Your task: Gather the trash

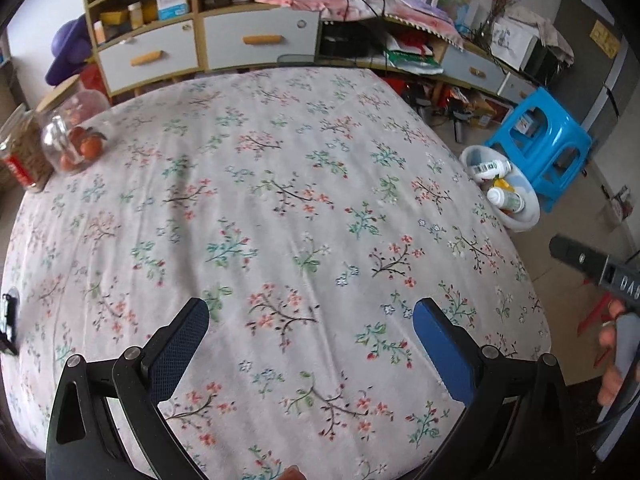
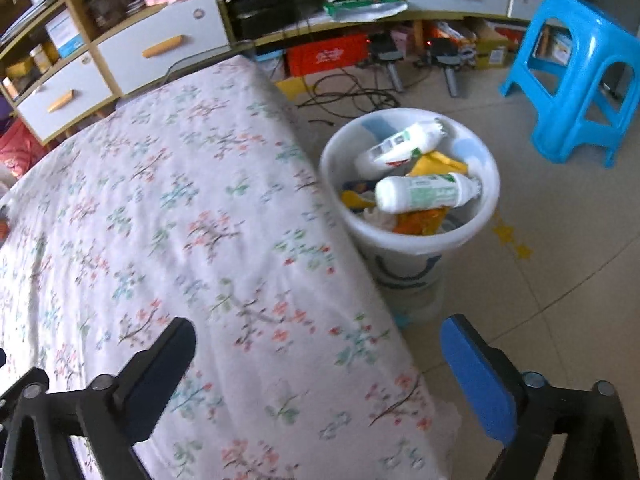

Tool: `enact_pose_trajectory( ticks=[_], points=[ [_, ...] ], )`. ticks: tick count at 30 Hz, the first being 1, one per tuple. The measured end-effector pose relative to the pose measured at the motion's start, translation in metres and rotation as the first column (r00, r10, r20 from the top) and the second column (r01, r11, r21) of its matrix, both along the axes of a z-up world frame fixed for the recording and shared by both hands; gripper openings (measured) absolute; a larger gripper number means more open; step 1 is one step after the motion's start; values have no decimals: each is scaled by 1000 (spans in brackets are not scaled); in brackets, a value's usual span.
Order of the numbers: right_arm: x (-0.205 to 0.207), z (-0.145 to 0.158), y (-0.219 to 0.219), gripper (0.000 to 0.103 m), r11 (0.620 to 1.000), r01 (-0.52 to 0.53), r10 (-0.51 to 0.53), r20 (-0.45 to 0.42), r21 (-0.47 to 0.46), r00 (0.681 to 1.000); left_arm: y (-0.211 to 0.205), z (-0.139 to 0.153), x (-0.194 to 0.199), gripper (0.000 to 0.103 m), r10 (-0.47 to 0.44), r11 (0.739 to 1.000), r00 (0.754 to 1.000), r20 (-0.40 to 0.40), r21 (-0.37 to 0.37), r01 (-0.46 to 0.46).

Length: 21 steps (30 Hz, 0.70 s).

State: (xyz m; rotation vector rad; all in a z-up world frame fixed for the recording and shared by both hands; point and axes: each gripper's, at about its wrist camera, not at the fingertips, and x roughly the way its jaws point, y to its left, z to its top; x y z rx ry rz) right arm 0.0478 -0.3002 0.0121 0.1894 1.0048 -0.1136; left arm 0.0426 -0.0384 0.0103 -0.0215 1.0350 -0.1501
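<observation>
A white trash bin (image 2: pixel 334 160) stands on the floor beside the table's right edge; it also shows in the left wrist view (image 1: pixel 524 216). It holds two white bottles (image 2: pixel 424 194) and yellow and orange wrappers (image 2: pixel 440 162). My left gripper (image 1: pixel 310 320) is open and empty above the floral tablecloth (image 1: pixel 280 200). My right gripper (image 2: pixel 316 340) is open and empty over the table's right edge, short of the bin. The right gripper's body (image 1: pixel 592 268) shows at the right edge of the left wrist view.
Glass jars with oranges (image 1: pixel 76 140) and a snack jar (image 1: pixel 24 156) stand at the table's far left. A blue plastic stool (image 2: pixel 576 76) stands behind the bin. Drawers and shelves (image 1: pixel 240 40) line the back wall. Cables (image 2: pixel 352 92) lie on the floor.
</observation>
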Motion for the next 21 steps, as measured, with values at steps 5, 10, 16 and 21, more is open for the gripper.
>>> enact_pose_trajectory(
  ticks=[5,10,16,21],
  points=[
    [-11,-10,17,102,1000,-22,22,4,14,1000,9,3,-9,103,22,1000,999,37,15,-23],
    [-21,-13,28,102,999,-34,36,36,-40,999,13,-2,-17,103,19,1000,999,35,15,-20],
    [-25,-16,27,102,995,-12,19,73,-97,997,14,-5,-20,103,18,1000,1000,24,13,-18],
    [-23,-18,25,102,996,-1,8,75,-92,997,13,-4,-22,103,13,1000,999,39,17,-14]
  ],
)
